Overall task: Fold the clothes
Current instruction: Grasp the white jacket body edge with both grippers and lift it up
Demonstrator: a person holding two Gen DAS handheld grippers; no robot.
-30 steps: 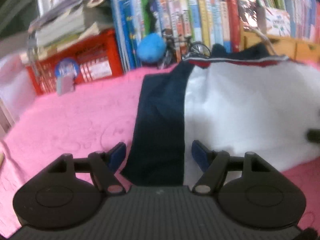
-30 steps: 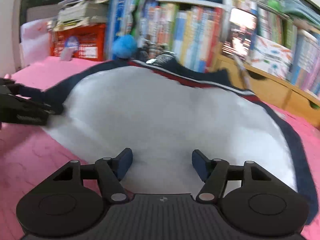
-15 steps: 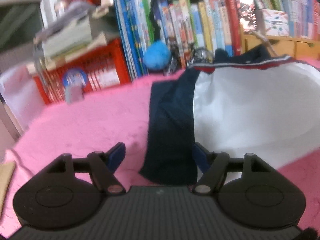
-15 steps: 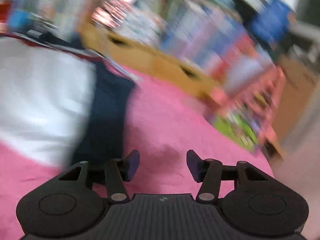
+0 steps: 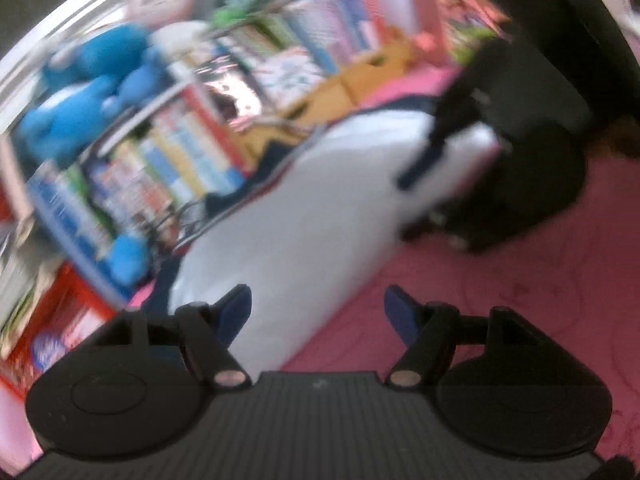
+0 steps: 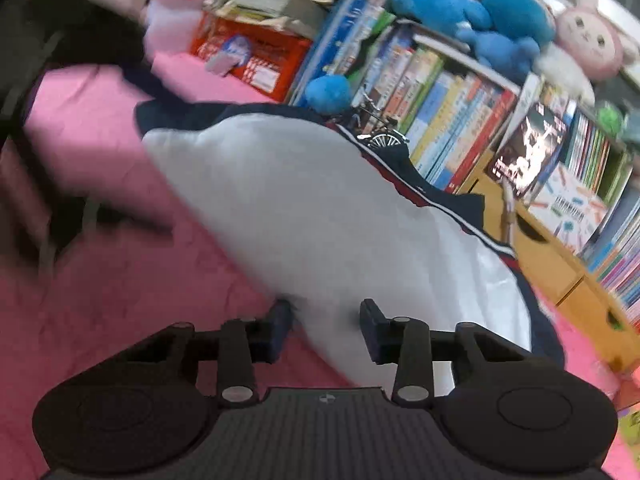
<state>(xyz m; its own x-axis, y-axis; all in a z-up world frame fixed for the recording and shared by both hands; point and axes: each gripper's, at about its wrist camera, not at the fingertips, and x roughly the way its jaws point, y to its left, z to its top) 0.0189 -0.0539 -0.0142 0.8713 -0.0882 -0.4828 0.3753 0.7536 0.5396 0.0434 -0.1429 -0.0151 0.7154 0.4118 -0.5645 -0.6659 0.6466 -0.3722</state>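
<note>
Lying spread on the pink mat [image 6: 100, 280], the white garment [image 6: 320, 216] has its near edge between the right hand-held gripper [image 6: 326, 322] fingers, which have just been closing, perhaps not yet pinching. The left hand-held gripper [image 5: 318, 314] gapes wide, empty, over that edge.

Pink mat [image 6: 120, 280] underneath; books [image 6: 452, 120] shelved at 1 o'clock; blue plush [image 6: 472, 4] and pink plush [image 6: 588, 44] atop them; red crate [image 6: 256, 56] at 11 o'clock; toy bicycle [image 6: 380, 128] just before the books; wooden drawers [image 6: 560, 264] at 3 o'clock.
</note>
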